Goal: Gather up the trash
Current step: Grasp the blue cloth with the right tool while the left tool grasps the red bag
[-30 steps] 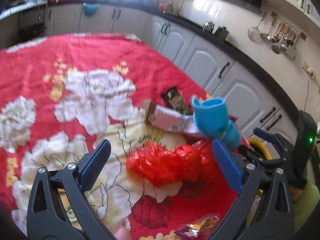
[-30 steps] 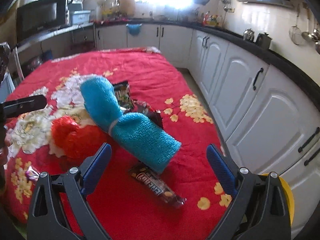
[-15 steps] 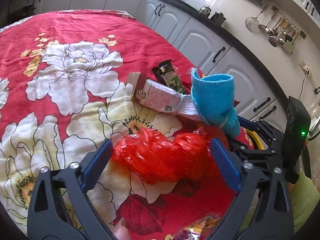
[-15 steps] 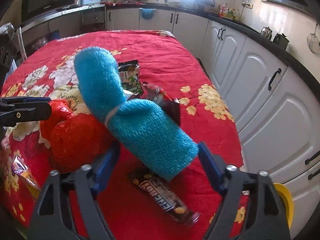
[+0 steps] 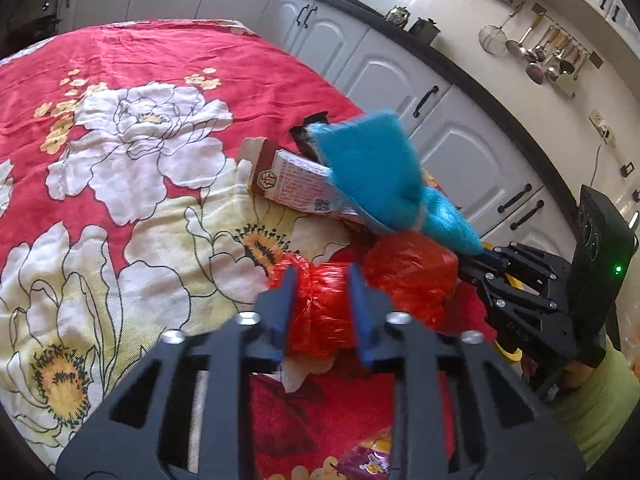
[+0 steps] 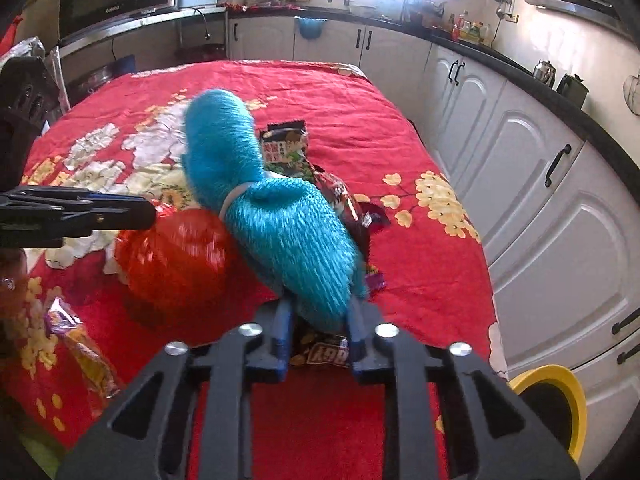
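Left wrist: left tongs clamp red bag | right tongs clamp blue cloth, hiding wrapper

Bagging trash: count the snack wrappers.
4: green wrapper behind the blue towel, dark one beside it, chocolate bar under right gripper, purple one at lower left. Others may hide.

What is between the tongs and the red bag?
Nothing. The left tongs are already shut on the red bag. The blue towel leans against it, pinched by the right tongs.
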`<state>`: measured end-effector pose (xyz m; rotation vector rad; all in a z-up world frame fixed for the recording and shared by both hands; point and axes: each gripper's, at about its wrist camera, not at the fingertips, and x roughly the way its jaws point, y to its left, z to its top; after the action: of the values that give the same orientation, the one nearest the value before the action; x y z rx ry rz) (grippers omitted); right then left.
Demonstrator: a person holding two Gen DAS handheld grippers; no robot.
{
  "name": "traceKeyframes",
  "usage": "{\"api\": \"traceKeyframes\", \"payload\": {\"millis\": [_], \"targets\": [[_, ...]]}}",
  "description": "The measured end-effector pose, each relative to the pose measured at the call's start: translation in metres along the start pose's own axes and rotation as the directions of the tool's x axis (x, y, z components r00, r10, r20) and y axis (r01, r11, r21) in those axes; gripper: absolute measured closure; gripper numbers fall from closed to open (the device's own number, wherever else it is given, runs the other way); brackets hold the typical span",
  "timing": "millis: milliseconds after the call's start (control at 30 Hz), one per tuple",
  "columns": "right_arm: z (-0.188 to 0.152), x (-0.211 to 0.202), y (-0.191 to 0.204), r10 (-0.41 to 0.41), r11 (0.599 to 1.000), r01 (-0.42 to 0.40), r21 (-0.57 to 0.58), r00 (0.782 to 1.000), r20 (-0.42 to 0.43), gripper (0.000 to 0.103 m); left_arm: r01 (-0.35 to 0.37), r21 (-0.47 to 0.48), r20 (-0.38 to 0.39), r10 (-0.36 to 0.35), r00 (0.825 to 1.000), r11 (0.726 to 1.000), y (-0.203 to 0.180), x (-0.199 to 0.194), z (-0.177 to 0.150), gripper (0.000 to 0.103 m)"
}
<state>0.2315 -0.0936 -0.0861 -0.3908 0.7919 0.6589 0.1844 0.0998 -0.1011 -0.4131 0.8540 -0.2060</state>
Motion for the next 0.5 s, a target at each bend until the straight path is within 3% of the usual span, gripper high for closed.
{"api": "traceKeyframes", "payload": {"millis": [67, 200, 500], "targets": [[0.000, -0.004, 0.002, 0.011, 1.000, -0.011, 0.001, 1.000, 0.008, 0.094, 0.004, 0.003, 0.008, -0.004, 1.000, 1.000, -0.002, -0.003, 0.000, 0.098], [0.000, -0.014, 0.009, 0.028, 1.000, -0.028, 0.003, 0.999, 0.036, 0.098, 0.003, 0.002, 0.031, -0.003, 1.000, 1.000, -0.002, -0.012, 0.000, 0.103], [0.002, -0.033, 0.013, 0.083, 0.996, -0.085, 0.037, 0.994, 0.066, 0.099, -0.011, 0.024, 0.088, 0.008, 0.996, 1.000, -0.006, -0.036, 0.005, 0.103]]}}
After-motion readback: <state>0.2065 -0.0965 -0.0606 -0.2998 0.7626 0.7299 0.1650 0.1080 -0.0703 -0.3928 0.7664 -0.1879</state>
